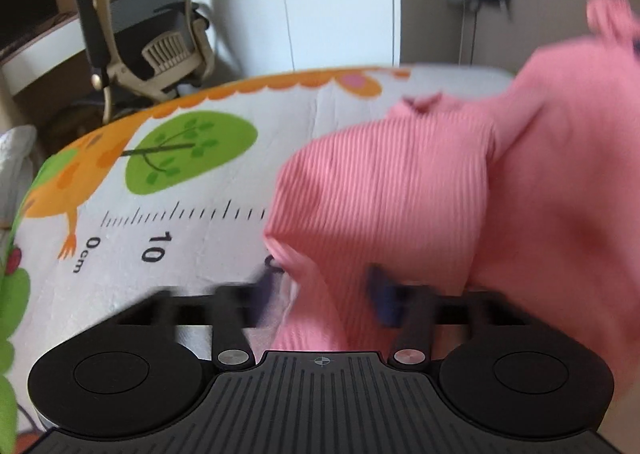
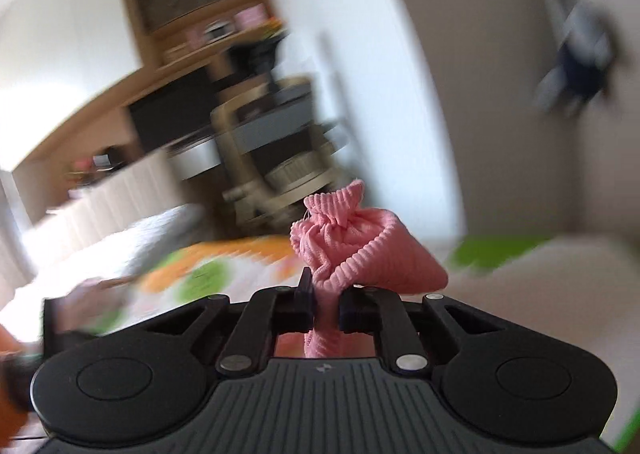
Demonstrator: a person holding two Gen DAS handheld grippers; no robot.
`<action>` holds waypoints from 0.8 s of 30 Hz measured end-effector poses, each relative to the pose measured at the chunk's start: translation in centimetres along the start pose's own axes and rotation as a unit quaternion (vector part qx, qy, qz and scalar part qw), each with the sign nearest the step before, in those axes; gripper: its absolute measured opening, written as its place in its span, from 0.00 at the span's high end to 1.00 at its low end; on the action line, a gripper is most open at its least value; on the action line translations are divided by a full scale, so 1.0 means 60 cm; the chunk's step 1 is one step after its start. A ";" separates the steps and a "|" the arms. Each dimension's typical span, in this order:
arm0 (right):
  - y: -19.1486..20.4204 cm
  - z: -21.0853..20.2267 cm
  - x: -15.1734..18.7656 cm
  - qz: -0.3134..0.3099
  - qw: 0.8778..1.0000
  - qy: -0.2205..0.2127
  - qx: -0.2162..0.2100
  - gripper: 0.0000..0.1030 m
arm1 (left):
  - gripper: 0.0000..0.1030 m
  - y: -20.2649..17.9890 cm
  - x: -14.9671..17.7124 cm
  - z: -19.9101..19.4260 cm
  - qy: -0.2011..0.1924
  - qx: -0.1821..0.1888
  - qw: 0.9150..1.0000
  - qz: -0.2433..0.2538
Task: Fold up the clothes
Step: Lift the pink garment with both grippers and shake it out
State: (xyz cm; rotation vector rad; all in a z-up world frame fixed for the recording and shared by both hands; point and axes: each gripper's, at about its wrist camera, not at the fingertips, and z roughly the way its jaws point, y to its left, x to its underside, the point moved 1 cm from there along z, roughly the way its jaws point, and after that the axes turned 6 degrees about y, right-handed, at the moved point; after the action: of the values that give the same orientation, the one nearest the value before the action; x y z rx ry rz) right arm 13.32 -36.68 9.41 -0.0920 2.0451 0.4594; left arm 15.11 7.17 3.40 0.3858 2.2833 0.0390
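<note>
1. The pink ribbed garment hangs lifted at the frame's right, above the printed mat.
2. Risk: the bunched cloth could slip out, and the blur suggests fast swinging.
3. The left hand-held gripper pinches a fold; the right hand-held gripper clamps a bunched corner.

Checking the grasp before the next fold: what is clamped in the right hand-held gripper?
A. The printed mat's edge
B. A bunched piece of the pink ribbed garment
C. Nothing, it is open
B: the right hand-held gripper has its jaws closed on a bunch of the pink ribbed garment.
</note>
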 end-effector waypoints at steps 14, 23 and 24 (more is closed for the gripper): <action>0.020 -0.161 -0.075 -0.118 0.965 -0.156 0.174 0.92 | 0.96 0.046 -0.009 -0.125 -0.066 -0.128 0.989 0.028; 0.034 -0.198 -0.068 -0.118 0.960 -0.186 0.172 0.92 | 0.96 0.030 -0.021 -0.198 -0.144 -0.177 0.973 0.047; 0.046 -0.223 -0.076 -0.122 0.955 -0.210 0.168 0.92 | 0.96 0.026 -0.029 -0.225 -0.168 -0.186 0.967 0.046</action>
State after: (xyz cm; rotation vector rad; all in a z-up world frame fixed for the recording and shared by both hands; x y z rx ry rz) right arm 3.82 -39.51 19.84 -0.0362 1.6375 -0.0306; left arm 6.77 9.45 14.05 0.2746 1.8700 0.4117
